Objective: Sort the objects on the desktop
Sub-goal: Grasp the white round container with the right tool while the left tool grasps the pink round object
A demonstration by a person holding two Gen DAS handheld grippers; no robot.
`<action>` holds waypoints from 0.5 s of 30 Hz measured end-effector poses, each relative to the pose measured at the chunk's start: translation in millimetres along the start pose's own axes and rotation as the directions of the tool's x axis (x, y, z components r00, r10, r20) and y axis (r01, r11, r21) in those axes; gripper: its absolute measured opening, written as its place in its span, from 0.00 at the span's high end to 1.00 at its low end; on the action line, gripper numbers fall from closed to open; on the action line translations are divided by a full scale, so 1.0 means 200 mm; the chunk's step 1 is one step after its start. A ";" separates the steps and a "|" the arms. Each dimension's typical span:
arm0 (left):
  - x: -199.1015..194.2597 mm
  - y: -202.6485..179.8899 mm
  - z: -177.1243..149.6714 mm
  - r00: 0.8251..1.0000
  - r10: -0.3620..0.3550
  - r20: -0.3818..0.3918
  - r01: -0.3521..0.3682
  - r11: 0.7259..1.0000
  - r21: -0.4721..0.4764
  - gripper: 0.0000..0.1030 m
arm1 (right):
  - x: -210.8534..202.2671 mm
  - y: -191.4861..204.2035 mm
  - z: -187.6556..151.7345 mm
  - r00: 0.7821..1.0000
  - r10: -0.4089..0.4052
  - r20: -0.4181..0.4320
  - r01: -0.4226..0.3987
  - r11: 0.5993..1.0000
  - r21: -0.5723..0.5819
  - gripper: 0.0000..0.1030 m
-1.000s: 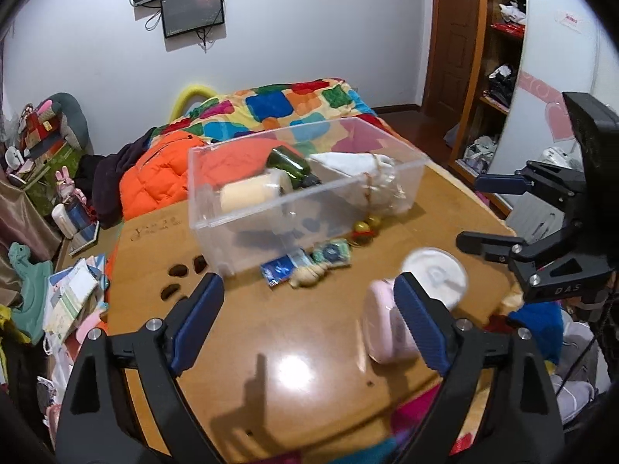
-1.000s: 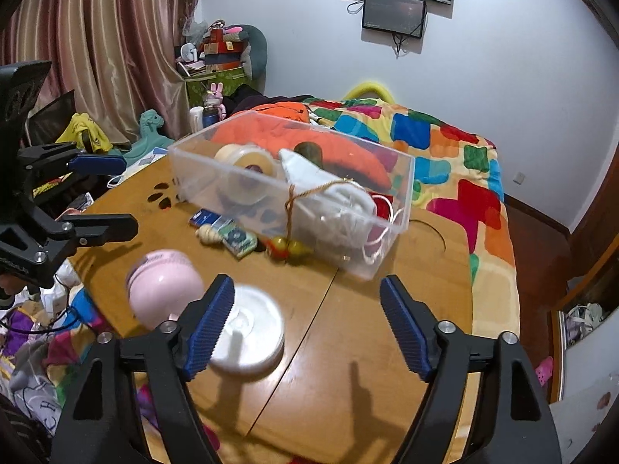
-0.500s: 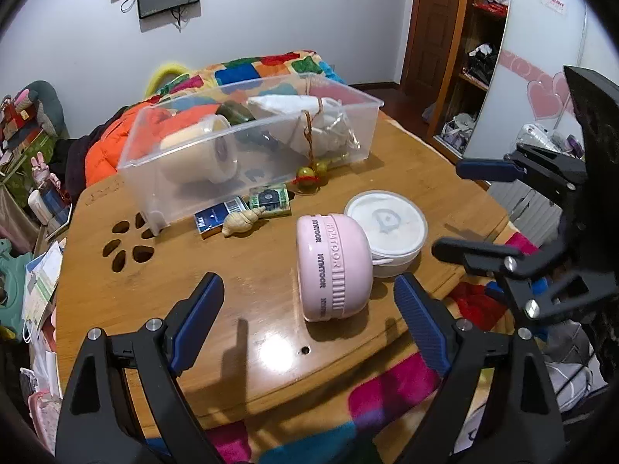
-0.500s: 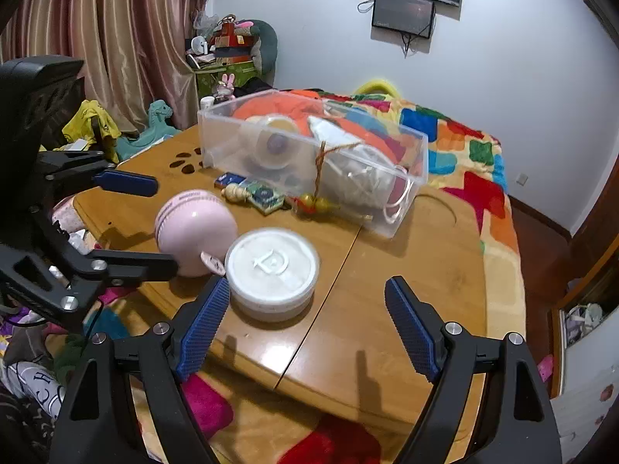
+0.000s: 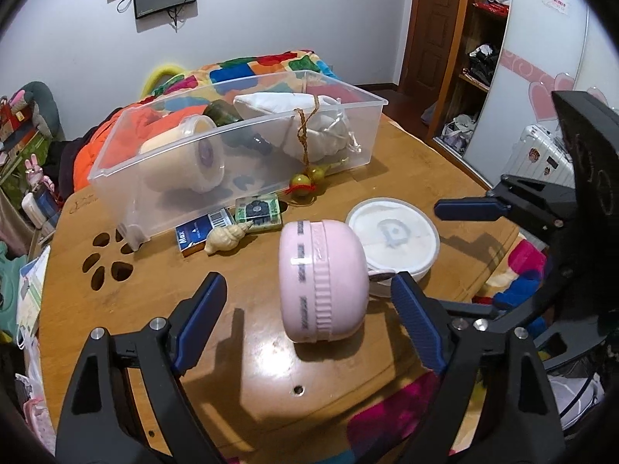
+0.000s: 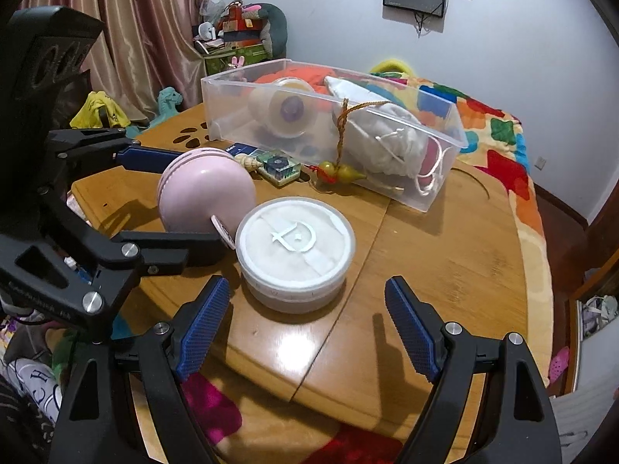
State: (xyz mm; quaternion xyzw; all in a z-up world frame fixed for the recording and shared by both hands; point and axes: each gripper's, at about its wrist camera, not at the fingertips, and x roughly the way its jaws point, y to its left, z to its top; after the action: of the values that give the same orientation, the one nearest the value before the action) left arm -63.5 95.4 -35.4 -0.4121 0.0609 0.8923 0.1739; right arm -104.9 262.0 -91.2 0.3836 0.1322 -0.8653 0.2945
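A pink round case [image 5: 323, 280] stands on edge on the wooden table [image 5: 240, 348], between the open jaws of my left gripper [image 5: 309, 321], with a gap on each side. A white round lidded tub [image 6: 296, 255] sits beside it, just ahead of my open right gripper [image 6: 309, 326]. A clear plastic bin [image 5: 247, 154] behind them holds a tape roll, a dark bottle and a white drawstring bag. In front of the bin lie a blue card box [image 5: 201, 232], a seashell [image 5: 226, 237], a green box [image 5: 258, 212] and a gourd charm [image 5: 307, 185].
The table's near edge is close under both grippers, with a colourful rug [image 6: 212, 402] below. A bed with a patchwork quilt [image 6: 491, 131] lies behind the table. Cluttered shelves and curtains [image 6: 135, 38] stand to the left, a wardrobe [image 5: 534, 77] to the right.
Both grippers have dropped and closed in on the table. The pink case now lies between the left jaws and the white tub just ahead of the right jaws. Nothing has been gripped.
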 end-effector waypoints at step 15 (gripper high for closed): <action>0.10 0.01 0.11 0.998 -0.058 0.031 0.059 0.998 -0.035 0.33 | 0.11 -0.08 0.03 0.999 0.048 0.020 -0.049 0.995 0.082 0.35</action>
State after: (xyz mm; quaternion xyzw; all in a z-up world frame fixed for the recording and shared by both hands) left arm -92.2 103.8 -36.0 -0.4033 0.0303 0.8938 0.1936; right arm -130.2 262.0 -103.8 0.3904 0.0844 -0.8660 0.3006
